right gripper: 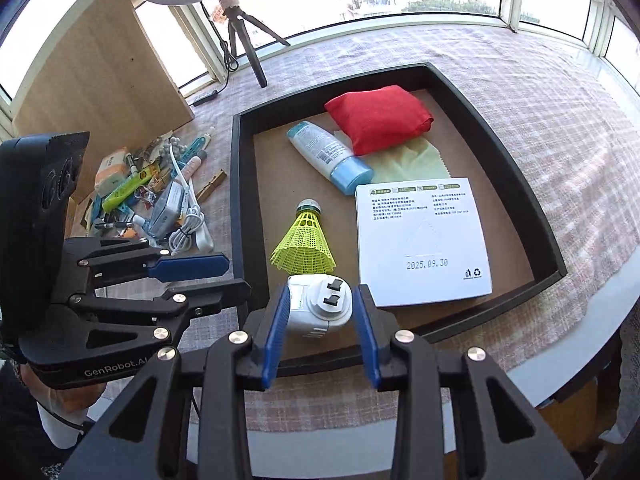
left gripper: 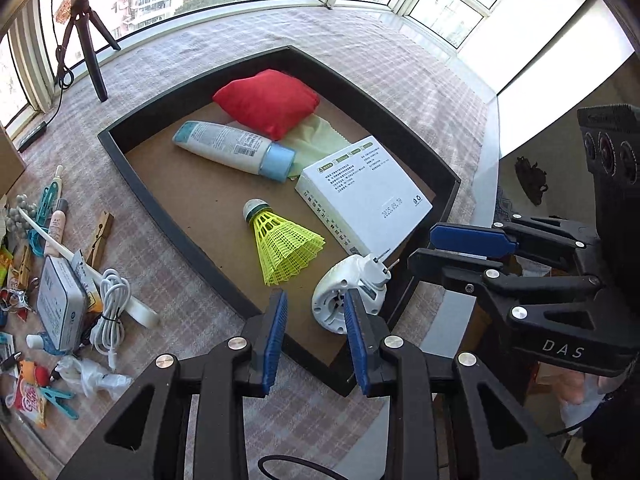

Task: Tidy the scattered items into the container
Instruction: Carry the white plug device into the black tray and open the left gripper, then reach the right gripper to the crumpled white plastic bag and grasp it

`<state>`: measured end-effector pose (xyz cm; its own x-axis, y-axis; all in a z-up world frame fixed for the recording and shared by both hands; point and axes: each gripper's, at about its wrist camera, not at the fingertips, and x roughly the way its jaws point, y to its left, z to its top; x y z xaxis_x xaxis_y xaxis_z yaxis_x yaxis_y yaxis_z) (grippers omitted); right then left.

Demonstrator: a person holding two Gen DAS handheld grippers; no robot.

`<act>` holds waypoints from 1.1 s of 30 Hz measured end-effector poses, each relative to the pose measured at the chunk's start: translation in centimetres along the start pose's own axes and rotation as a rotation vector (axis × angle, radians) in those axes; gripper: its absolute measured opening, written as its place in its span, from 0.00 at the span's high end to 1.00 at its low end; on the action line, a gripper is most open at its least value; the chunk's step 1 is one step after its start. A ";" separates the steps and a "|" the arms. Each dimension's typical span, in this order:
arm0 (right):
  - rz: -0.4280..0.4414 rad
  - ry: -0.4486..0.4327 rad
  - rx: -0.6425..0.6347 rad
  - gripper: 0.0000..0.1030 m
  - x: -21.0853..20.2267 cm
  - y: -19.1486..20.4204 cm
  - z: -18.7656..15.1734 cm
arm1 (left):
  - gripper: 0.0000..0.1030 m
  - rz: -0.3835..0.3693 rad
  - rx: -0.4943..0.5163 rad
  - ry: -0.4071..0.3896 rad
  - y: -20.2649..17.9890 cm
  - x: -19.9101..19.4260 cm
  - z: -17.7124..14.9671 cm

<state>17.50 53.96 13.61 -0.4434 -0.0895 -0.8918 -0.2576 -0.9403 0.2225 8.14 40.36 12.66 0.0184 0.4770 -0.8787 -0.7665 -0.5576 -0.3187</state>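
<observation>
A black tray (left gripper: pixel 160 208) (right gripper: pixel 239 200) lies on the checked cloth. It holds a red pouch (left gripper: pixel 268 100), a white tube (left gripper: pixel 232 148), a green cloth (left gripper: pixel 316 144), a white box (left gripper: pixel 368 200), a yellow shuttlecock (left gripper: pixel 284 244) and a white plug adapter (left gripper: pixel 340 304) (right gripper: pixel 320 308). The adapter rests on the tray floor at the near corner. My right gripper (right gripper: pixel 323 292) (left gripper: pixel 421 249) hovers over it, open, pads clear of it. My left gripper (left gripper: pixel 315 296) (right gripper: pixel 238 275) is open and empty above the tray's near rim. Scattered items (left gripper: pixel 60 280) (right gripper: pixel 152 200) lie left of the tray.
The pile holds a coiled white cable (left gripper: pixel 112 304), a tin box (left gripper: pixel 60 312), clothespins (left gripper: pixel 100 238) and small tubes. A tripod (left gripper: pixel 88 40) with a ring light stands at the back, beside a cardboard panel (right gripper: pixel 100 80). The table edge (right gripper: pixel 600 320) curves close on the right.
</observation>
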 end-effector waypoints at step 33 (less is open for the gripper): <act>0.212 0.116 -0.414 0.61 9.3 18.3 2.2 | 0.69 0.280 -0.589 -0.078 23.7 -8.0 -17.9</act>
<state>6.77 36.63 10.24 -0.3445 -0.3073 -0.8871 0.2019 -0.9471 0.2496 1.29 11.13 5.74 -0.1943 0.2957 -0.9353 -0.2556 -0.9358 -0.2427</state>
